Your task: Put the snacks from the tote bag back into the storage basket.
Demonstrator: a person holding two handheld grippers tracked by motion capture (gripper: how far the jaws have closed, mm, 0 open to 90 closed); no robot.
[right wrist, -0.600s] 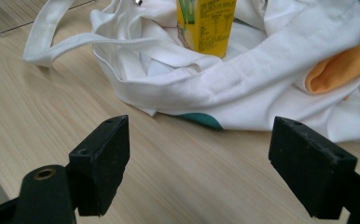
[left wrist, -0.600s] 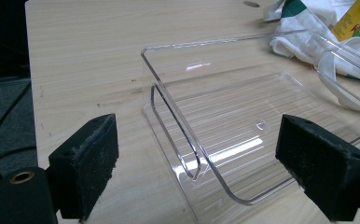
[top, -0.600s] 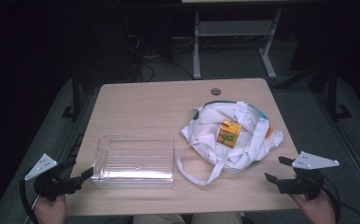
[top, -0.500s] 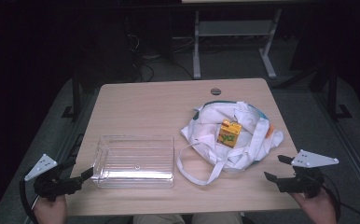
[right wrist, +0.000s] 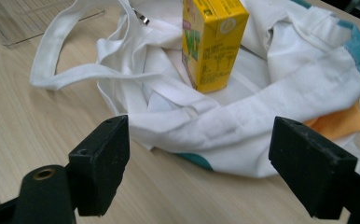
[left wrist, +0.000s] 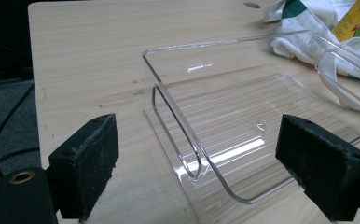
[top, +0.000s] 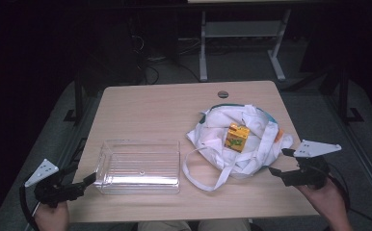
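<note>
White bag (top: 251, 139) on wooden table (top: 150, 110)

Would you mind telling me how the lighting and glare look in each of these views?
High view: the table is lit, its surroundings nearly black. Left gripper view: bright glare streaks on the clear plastic tray, whose edges are hard to trace. Right gripper view: soft, even light on the white bag and sharp yellow carton.

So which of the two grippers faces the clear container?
The left gripper: its open jaws point at the clear container. The right gripper faces the white bag instead.
</note>
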